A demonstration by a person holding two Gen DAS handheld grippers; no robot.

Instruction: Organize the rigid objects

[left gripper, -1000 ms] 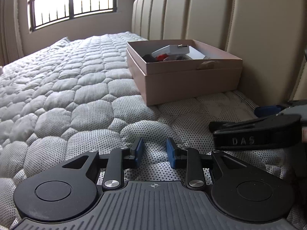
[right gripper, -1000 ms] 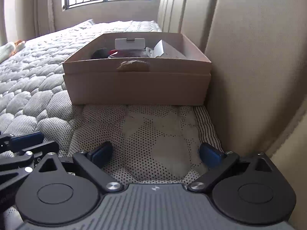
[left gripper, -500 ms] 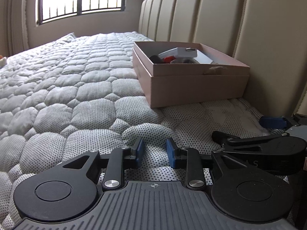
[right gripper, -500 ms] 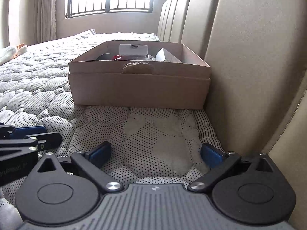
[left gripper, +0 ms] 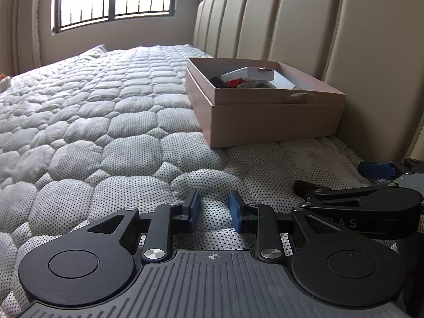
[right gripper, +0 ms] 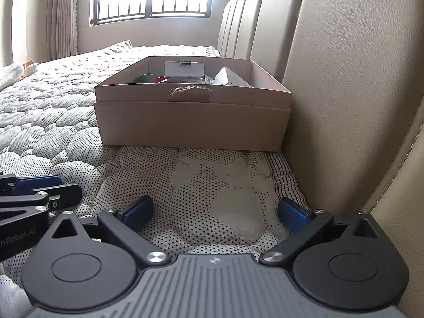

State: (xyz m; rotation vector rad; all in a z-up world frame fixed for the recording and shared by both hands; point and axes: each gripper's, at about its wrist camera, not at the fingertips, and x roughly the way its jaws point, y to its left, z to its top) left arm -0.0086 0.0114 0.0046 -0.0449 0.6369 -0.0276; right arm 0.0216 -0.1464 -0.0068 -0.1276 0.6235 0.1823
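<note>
Resting low over a quilted mattress (left gripper: 111, 132), the left gripper (left gripper: 213, 209) has its blue pads a narrow gap apart, holding nothing. Beside it at 3 o'clock, the right gripper (right gripper: 214, 212) is spread wide, also empty. Farther off at 12 o'clock, a cardboard box (right gripper: 190, 122) sits against the padded headboard (right gripper: 344, 79), holding a white device (right gripper: 184, 69) and darker, hard-to-identify items.
</note>
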